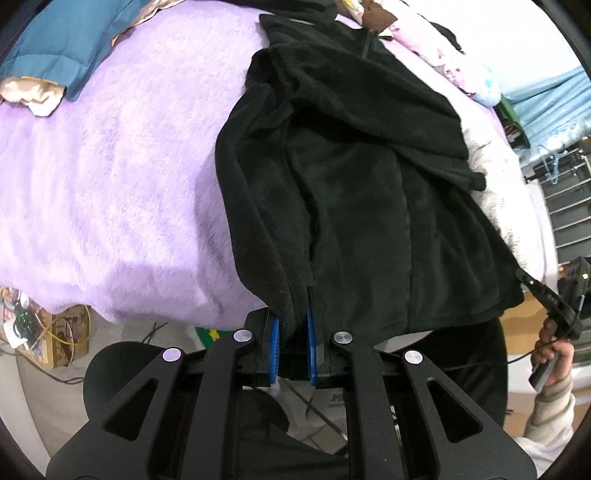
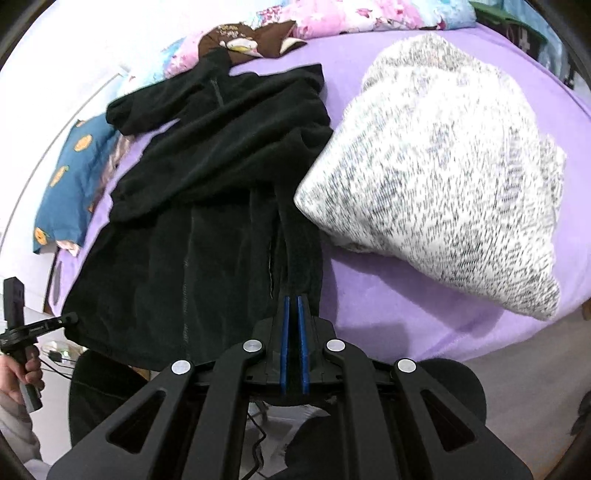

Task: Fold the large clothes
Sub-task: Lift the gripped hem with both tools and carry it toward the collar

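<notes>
A black fleece jacket (image 1: 362,177) lies lengthwise on a purple bed cover (image 1: 110,166), with its sleeves folded across the body. My left gripper (image 1: 293,332) is shut on the jacket's left hem corner at the bed's near edge. In the right wrist view the jacket (image 2: 207,206) runs away from me, and my right gripper (image 2: 294,306) is shut on its right hem corner. The right gripper also shows at the far right of the left wrist view (image 1: 532,282), and the left gripper shows at the far left of the right wrist view (image 2: 70,316).
A speckled white-grey garment (image 2: 450,166) lies bunched on the bed right of the jacket. A blue pillow (image 1: 62,40) and pink floral bedding (image 2: 332,18) lie at the head. A brown garment (image 2: 240,40) sits above the collar. Boxes and cables (image 1: 55,332) clutter the floor.
</notes>
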Demonstrator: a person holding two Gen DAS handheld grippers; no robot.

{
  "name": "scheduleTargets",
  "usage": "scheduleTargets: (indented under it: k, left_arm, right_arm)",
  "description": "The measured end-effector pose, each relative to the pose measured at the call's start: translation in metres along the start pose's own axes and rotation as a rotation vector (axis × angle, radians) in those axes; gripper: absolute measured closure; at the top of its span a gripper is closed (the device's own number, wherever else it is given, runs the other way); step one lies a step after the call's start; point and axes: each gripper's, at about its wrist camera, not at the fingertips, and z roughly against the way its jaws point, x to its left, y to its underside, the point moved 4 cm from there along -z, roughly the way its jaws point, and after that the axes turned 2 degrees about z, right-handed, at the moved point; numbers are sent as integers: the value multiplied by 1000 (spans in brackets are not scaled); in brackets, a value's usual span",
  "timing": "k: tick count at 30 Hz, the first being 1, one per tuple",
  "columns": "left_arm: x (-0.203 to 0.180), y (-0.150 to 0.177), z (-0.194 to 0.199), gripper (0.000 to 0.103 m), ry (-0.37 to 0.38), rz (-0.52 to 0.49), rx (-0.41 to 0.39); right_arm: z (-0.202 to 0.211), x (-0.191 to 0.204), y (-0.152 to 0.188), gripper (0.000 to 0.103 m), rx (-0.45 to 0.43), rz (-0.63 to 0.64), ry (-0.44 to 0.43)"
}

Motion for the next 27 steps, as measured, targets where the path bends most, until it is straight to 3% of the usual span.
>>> scheduleTargets:
  k: [12, 21, 27]
  left_arm:
    - [-23, -16, 22, 93, 102, 11, -23]
    - [-38, -40, 42, 93, 133, 4, -49]
    - [-43, -50, 50, 93, 153, -2, -51]
  right_arm:
    - [22, 7, -25, 98, -32, -17, -87]
    - [46, 15, -59, 98, -70, -14, -140]
    - [49, 7, -72, 98, -56, -90, -208]
